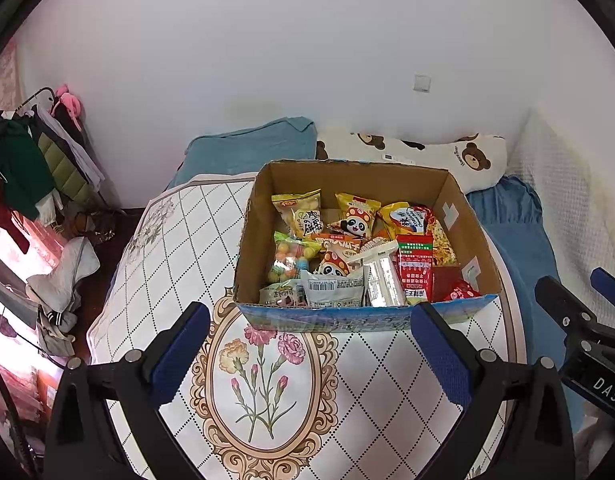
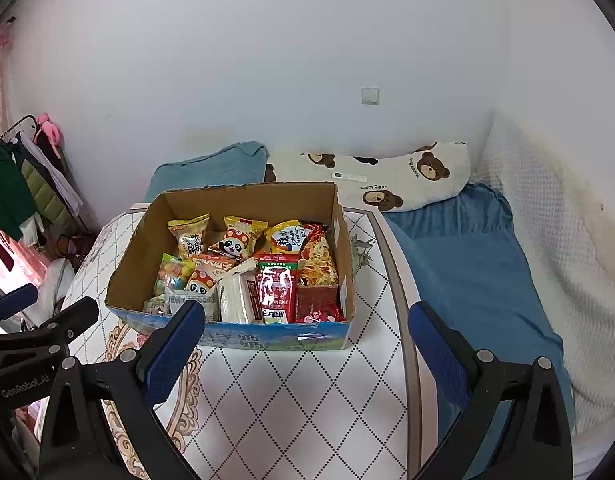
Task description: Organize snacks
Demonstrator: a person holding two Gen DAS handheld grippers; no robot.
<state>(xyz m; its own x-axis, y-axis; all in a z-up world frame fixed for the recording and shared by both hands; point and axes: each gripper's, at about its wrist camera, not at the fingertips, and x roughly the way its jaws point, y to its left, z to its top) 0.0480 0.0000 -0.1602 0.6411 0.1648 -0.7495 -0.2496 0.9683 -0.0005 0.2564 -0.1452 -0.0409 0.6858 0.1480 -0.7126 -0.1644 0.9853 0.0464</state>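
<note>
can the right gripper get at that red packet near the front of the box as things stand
Probably yes. The right gripper is open and empty, the cardboard box has no lid, and the red packet lies on top, uncovered.

"Happy Bear" on pillow (image 2: 407,178); left tongs (image 2: 27,344) prob. "GenRobot.AI".

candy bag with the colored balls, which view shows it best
Left wrist: the candy bag lies open to view by the box's left wall. In the right wrist view the candy bag is smaller.
</note>
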